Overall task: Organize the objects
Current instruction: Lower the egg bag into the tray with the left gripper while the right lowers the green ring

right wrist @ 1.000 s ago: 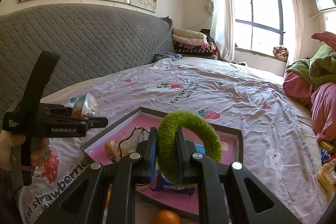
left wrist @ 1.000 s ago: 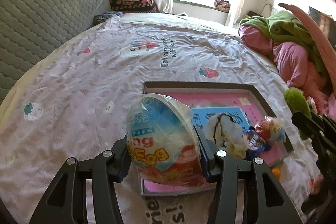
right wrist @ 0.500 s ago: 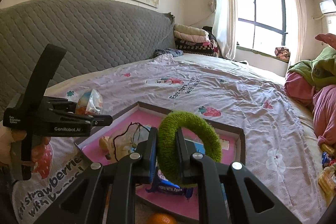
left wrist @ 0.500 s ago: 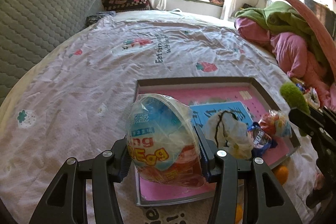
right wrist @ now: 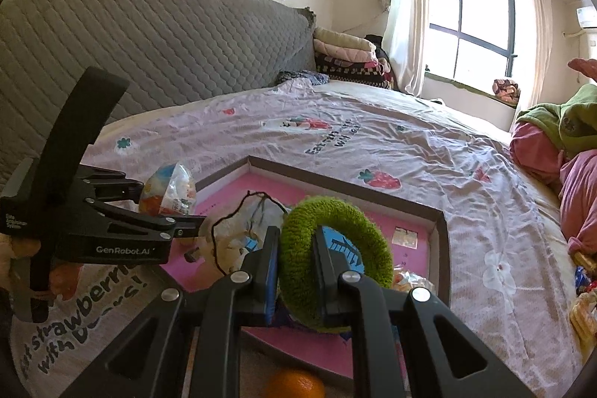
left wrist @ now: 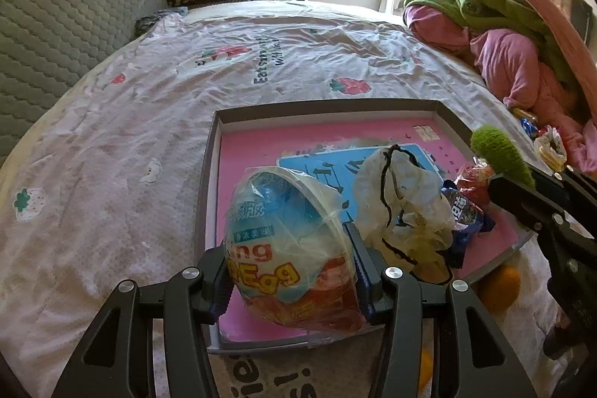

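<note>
My left gripper (left wrist: 289,263) is clamped on one wrapped toy egg (left wrist: 287,245), held above the near corner of one shallow tray (left wrist: 209,174). My right gripper (right wrist: 296,267) is clamped on one green fuzzy ring (right wrist: 335,260) over the tray. Inside lie one drawstring bag (left wrist: 403,204) and one blue snack packet (left wrist: 464,215). One orange (right wrist: 296,385) sits outside.
</note>
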### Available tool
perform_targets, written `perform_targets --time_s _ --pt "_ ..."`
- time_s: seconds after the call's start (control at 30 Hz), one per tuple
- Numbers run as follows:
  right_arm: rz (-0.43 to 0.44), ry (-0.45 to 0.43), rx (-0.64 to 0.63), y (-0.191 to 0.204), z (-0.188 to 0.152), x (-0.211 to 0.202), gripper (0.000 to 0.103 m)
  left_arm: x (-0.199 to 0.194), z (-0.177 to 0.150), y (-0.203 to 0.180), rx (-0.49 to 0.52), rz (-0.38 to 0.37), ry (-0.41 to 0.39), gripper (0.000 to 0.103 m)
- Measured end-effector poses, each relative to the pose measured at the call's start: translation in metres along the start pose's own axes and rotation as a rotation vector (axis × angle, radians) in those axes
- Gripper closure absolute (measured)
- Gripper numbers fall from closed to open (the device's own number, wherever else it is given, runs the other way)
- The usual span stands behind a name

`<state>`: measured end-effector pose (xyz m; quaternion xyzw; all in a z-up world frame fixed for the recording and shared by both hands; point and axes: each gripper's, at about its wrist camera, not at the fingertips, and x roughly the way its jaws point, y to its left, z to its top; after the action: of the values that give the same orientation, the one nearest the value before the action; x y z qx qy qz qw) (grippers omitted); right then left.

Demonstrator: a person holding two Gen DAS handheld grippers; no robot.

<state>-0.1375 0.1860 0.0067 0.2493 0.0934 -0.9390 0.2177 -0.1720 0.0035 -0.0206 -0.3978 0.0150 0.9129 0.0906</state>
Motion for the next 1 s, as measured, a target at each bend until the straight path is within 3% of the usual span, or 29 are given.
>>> perform_targets --time_s 0.53,1.0 --pt "-0.030 0.101 0.000 -0.004 -0.014 0.023 0.086 0.007 -0.006 -0.006 0.038 -0.019 0.011 0.049" --pt "-0.033 0.125 0.041 -0.012 -0.020 0.031 0.086 0.010 -0.006 -0.010 0.056 0.000 0.003 0.049"
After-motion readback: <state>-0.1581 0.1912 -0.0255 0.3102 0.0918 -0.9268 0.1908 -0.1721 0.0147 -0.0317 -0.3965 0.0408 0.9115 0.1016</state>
